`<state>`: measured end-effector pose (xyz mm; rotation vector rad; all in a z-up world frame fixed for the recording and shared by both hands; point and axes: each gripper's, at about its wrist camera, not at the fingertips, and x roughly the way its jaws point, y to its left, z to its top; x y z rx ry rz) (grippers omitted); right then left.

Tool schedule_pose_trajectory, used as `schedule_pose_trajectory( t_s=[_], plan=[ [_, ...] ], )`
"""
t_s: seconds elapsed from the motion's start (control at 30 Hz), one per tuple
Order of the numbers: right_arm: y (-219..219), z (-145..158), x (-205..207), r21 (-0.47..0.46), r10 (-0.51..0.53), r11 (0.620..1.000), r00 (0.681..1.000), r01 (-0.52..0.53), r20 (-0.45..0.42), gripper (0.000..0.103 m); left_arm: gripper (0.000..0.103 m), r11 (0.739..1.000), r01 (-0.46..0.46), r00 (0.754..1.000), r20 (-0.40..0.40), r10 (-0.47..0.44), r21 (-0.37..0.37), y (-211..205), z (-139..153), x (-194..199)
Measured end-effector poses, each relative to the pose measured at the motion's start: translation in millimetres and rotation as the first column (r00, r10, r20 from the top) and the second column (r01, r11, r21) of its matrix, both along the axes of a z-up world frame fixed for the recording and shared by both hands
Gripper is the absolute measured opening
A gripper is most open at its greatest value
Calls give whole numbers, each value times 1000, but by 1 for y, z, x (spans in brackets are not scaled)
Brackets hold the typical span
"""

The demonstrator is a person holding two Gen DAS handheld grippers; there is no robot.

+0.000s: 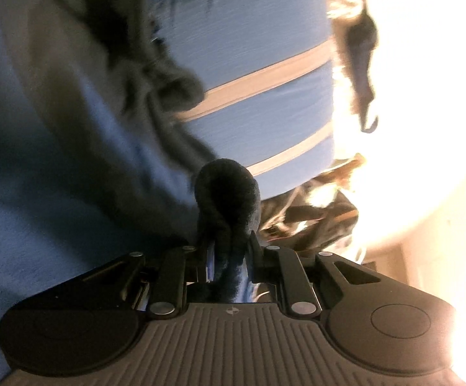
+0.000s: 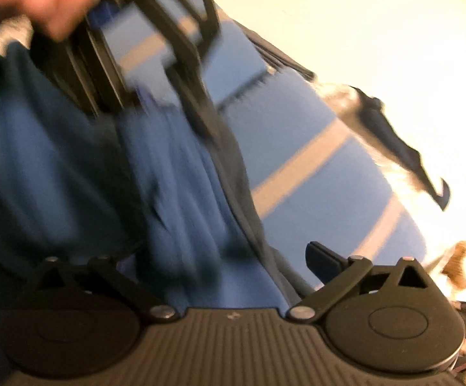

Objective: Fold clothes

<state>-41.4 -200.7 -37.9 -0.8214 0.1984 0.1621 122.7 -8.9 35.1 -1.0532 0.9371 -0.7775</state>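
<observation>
Now, blue garment (image 1: 223, 189) between the left jaws (right jaws apart).

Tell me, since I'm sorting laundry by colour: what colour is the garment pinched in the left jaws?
Blue, darker at the pinched fold: garment, clearest in the left wrist view.

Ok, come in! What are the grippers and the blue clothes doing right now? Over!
Left gripper shut on a dark fold of the blue garment. Right gripper open, holding nothing, garment loose between its fingers. Blue striped mat underneath; nothing blocking.
</observation>
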Motion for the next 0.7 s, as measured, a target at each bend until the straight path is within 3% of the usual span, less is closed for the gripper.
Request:
schedule_pose_trajectory(
  t_s=[0.1,0.2,0.27,0.4,0.5,0.6,0.7],
  plan=[
    [-12,1,17,1,-113,994,994,113,9,103,17,997,-35,998,45,38,-62,13,11,-1],
    [-36,10,38,51,-262,964,965,261,17,103,17,988,-94,992,68,103,-124,32,21,0],
    [-56,17,52,101,-348,933,938,345,10,103,17,979,-133,987,72,145,-156,46,25,1],
    [-108,34,79,277,-457,841,884,465,-97,103,17,958,-208,972,71,226,-196,66,32,4],
    [-149,48,91,454,-396,766,891,454,-222,103,17,953,-235,966,63,251,-190,75,32,8],
    [-170,66,108,504,-307,747,897,434,-317,103,17,950,-251,962,58,266,-187,74,31,9],
    [-193,85,134,541,-194,726,881,425,-431,103,16,948,-262,959,62,277,-183,75,32,8]
  ],
)
